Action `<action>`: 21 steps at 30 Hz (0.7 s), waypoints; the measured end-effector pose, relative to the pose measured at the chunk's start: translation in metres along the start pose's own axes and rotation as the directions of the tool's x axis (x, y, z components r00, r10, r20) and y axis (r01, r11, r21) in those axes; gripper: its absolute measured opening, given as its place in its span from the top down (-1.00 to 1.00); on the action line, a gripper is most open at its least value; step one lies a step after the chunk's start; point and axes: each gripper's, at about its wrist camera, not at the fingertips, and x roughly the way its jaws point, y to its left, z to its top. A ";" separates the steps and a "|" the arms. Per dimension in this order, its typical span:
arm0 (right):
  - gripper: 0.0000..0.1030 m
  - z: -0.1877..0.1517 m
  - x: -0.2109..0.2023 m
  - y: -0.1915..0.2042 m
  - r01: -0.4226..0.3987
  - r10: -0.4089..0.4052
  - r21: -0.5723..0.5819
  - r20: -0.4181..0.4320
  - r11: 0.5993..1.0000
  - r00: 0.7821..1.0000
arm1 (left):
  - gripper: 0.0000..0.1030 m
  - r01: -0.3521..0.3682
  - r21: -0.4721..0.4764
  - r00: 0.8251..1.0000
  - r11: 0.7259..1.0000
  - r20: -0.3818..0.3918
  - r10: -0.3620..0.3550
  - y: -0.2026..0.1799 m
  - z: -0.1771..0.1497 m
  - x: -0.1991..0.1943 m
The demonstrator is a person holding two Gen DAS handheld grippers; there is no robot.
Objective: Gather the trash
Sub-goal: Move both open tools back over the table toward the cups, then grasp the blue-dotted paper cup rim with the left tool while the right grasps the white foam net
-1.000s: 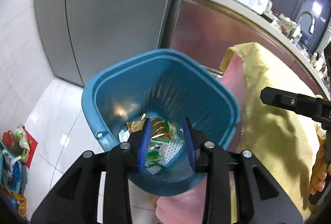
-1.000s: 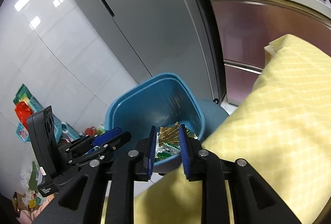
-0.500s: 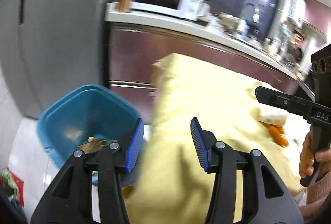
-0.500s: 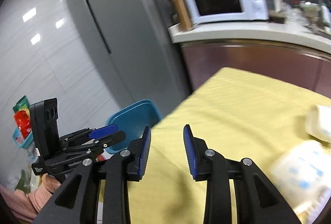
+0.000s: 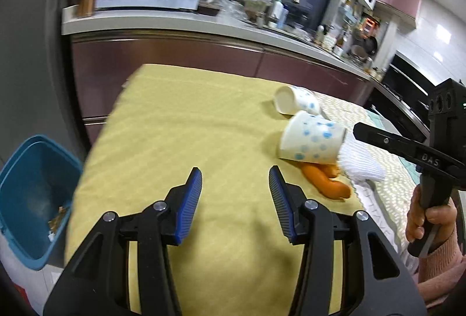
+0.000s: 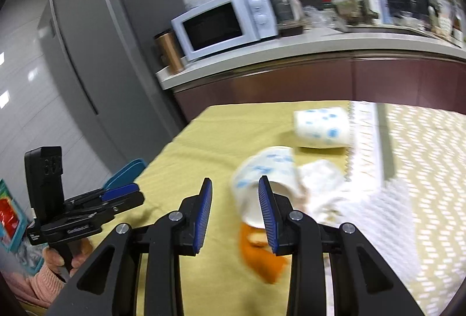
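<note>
The trash left to gather lies in a loose cluster toward the right of the yellow tablecloth (image 5: 180,135): a blue-dotted paper cup (image 5: 313,142) tipped on its side, a second dotted paper cup (image 5: 295,103) also on its side just behind it, a crumpled white tissue (image 5: 359,163) touching the nearer cup's base, and an orange peel-like scrap (image 5: 326,180) poking out from under that cup — what exactly the orange piece is cannot be told. The step in hand looks like the reach for the next piece: the right hand-held gripper (image 6: 234,209) hangs above the nearer cup with its blue pads apart and nothing between them, the right pad overlapping the cup's mouth in its own blurred view, though whether it touches is unclear. The left hand-held gripper (image 5: 234,199) hovers over bare cloth, its pads also wide apart and empty, well short of the cluster. The next move probably calls for lowering the right one so that the pads straddle the cup wall or rim, then closing gently, since thin paper would crush or roll away. The blue trash bin (image 5: 32,199) stands on the floor off the left edge of the worktop, with a few scraps at its bottom, so anything picked up must be carried across the whole cloth and out past that edge. There is open cloth between the cluster and the bin side; the far edge faces the kitchen cabinets (image 5: 174,59), and a patterned white cloth (image 6: 422,170) covers the worktop to the right.
</note>
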 end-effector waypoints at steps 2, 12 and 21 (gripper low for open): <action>0.40 -0.004 -0.009 -0.015 0.029 -0.030 0.026 0.012 0.999 0.999 | 0.05 0.020 0.012 1.000 1.000 -0.013 -0.020 -0.008 0.003 0.008; 0.21 -0.022 -0.035 -0.099 0.202 -0.206 0.188 0.002 0.961 0.978 | -0.16 0.119 0.115 0.992 0.986 -0.048 -0.114 -0.067 0.017 0.041; -0.02 -0.036 -0.035 -0.137 0.237 -0.231 0.263 -0.056 0.935 0.971 | -0.10 0.097 0.206 0.995 0.974 -0.056 -0.087 -0.111 0.028 0.078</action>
